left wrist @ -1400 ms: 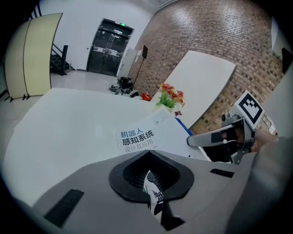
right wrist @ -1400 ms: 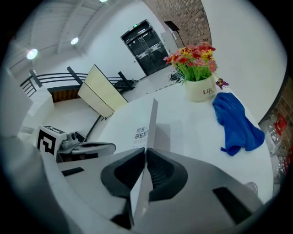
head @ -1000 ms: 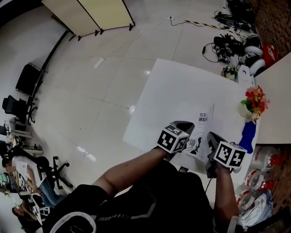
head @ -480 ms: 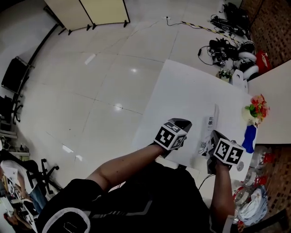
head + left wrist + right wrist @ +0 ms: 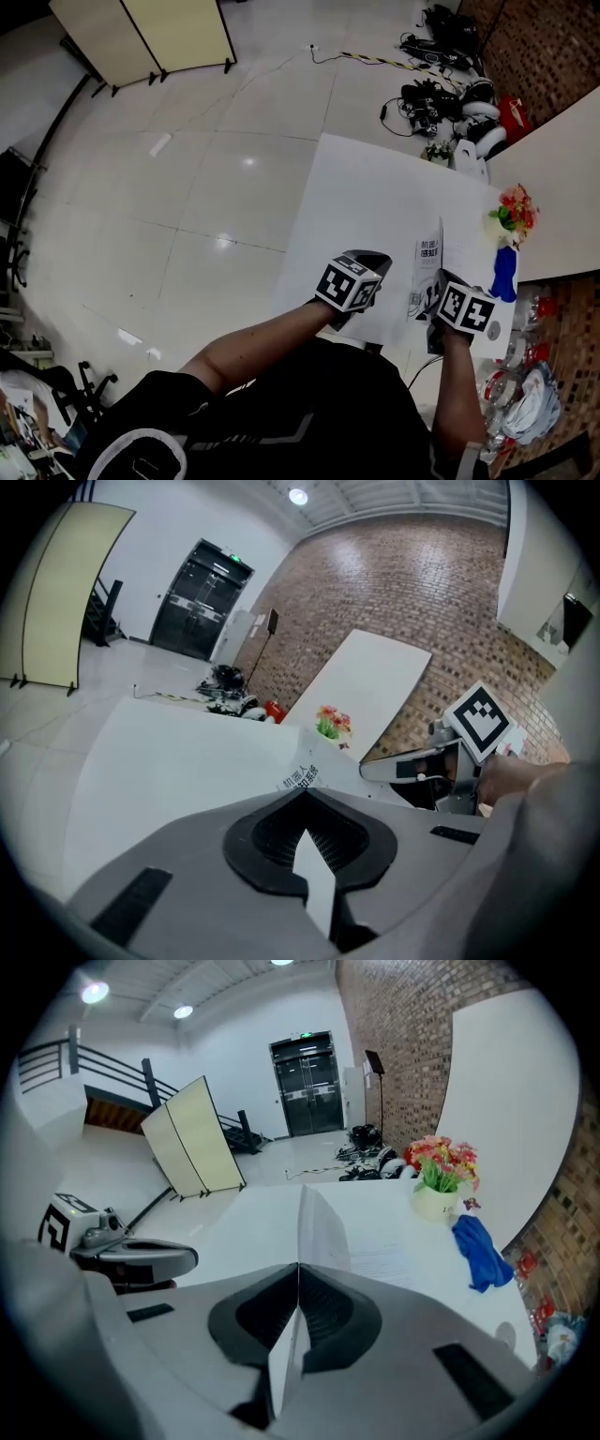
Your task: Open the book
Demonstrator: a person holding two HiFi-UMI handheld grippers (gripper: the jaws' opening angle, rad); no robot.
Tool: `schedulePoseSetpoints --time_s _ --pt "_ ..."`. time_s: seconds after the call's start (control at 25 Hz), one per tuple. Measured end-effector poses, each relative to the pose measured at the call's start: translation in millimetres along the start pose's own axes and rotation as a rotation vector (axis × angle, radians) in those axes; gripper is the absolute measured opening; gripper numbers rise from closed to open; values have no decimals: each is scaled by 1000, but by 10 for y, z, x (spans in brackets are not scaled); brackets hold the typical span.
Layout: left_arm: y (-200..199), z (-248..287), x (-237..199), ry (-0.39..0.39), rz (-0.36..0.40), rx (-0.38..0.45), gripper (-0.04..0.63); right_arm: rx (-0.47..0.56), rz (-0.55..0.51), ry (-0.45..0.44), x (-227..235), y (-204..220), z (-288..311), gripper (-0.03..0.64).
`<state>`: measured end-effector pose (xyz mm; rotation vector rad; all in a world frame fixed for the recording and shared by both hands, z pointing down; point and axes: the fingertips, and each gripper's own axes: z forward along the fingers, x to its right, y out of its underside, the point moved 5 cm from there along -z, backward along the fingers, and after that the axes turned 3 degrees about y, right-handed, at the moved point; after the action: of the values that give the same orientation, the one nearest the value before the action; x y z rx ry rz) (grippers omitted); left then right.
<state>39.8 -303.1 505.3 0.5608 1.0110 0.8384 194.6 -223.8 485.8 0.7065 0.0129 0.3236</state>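
As the jaws of the right gripper (image 5: 298,1288) had just been closing, the front cover (image 5: 314,1222) of the thin white paperback book (image 5: 428,267), printed with black characters, was found clenched between them by its near edge. A second earlier that cover had been only partly raised. Now it was stood almost upright, with its printed face turned left and a flat inner page (image 5: 380,1262) of fine print laid bare on the right. The opening was therefore judged to be about half done: the cover remained to be swung over to the left and laid down.

The left gripper (image 5: 377,262) had meanwhile been drawn away to the left. It was seen near the book but not touching it, and its jaws were brought together on nothing. Because it was held on the very side where the cover would come down, it was judged the one thing likely to stand in the way unless it was moved further off.

The book itself was placed at the near right part of the large white rectangular table (image 5: 366,187). A small white pot of red and yellow flowers (image 5: 511,211) and a crumpled blue cloth (image 5: 504,272) were set to the right of the book, apart from it, and neither was thought to hinder the turn. The table surface left of the book was otherwise bare.
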Motion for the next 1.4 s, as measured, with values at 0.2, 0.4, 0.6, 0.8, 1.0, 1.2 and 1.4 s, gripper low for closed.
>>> schedulePoseSetpoints --time_s 0.2,0.4,0.6,0.8,1.0,1.2,1.4 --pt "-24 -87 -32 10 -3 17 -3 -2 3 -65 -287 -24 26 6" --pt "-49 -261 -214 -29 -8 42 -3 -39 -30 -139 -720 29 179 6" --pt "44 -517 -387 -66 -29 53 -3 -103 -51 -177 -1087 176 436 6" --pt "214 -763 -549 -112 -49 42 -3 -175 -81 -178 -1326 409 778 6" --pt "370 -982 -691 -165 -70 29 -3 -217 -124 -159 -1437 600 1015 6" --pt "478 -1105 -735 -197 -89 21 -3 -253 -169 -136 -1538 737 1181 6" --pt "501 -1133 -716 -208 -69 9 -3 -274 -171 -139 -1568 851 1314 9"
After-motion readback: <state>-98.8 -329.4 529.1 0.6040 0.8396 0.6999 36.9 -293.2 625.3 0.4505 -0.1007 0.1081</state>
